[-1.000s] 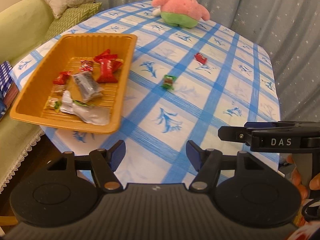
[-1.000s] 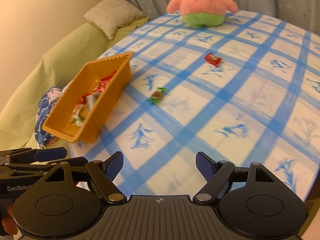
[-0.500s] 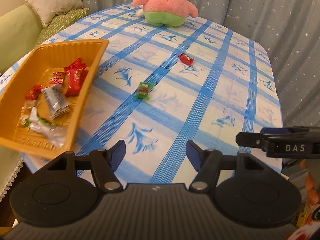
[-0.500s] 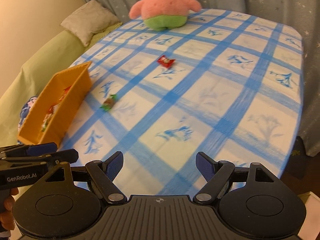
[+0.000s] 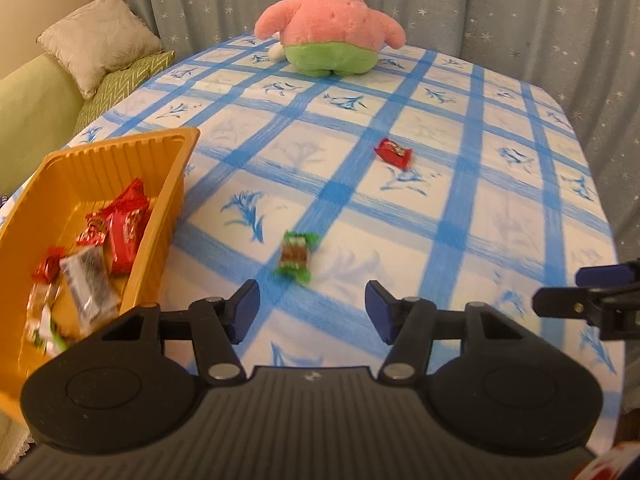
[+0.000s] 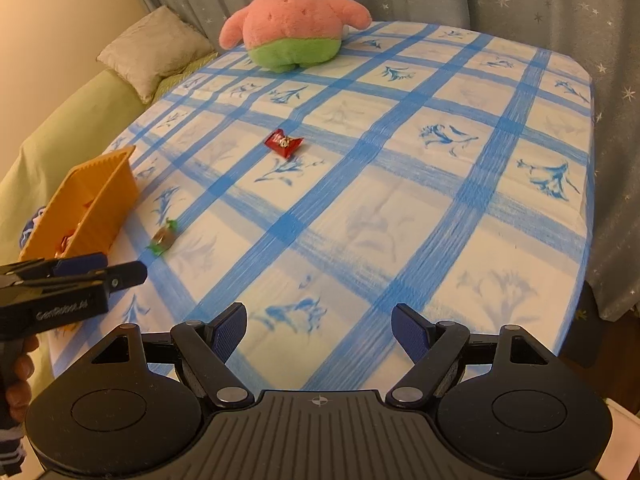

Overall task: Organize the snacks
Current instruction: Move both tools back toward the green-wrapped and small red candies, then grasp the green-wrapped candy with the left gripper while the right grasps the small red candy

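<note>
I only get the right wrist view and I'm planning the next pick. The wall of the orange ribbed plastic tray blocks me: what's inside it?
Observer: The orange ribbed plastic tray holds several wrapped snacks, among them red-wrapped sweets and a grey-and-black packet.
Operator: Has the left gripper got anything between its pads?
Observer: Nothing. Its jaws are closing on empty air, and the green-wrapped candy lies on the checked tablecloth just ahead of the fingertips, untouched.
</note>
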`<state>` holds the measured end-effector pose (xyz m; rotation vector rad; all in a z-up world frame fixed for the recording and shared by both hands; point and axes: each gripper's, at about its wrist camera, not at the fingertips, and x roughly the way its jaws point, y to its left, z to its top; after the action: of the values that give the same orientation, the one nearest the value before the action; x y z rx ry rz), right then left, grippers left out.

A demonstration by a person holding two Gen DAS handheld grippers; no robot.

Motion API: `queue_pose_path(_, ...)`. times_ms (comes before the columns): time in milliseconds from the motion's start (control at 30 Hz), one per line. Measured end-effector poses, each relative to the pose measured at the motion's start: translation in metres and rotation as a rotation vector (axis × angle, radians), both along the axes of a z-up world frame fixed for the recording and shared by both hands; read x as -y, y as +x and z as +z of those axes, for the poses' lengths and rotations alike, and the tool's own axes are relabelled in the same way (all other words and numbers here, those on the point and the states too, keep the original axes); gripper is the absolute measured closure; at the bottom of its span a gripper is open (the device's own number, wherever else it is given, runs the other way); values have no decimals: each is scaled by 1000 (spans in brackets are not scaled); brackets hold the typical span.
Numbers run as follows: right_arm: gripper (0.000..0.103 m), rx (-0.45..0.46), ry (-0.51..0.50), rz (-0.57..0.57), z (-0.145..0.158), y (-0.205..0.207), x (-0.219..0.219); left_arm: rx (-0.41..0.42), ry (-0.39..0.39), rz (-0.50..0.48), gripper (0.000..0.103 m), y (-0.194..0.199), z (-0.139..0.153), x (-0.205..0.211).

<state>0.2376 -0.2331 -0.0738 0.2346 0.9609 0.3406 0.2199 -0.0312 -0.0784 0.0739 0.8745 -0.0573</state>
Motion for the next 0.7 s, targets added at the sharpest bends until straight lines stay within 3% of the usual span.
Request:
queue_pose_path(267,24,-6,-1,5,-6,27,-1,-26,10,14,58,38,-20,-3)
queue_pose_path(533,24,-9,3,11,-12,45,-3,-54,15,18,63,51,-32,-7)
queue_pose_path(700,24,5,2,27,-14,55,-7,-58,4,11,73,54,-35,-7)
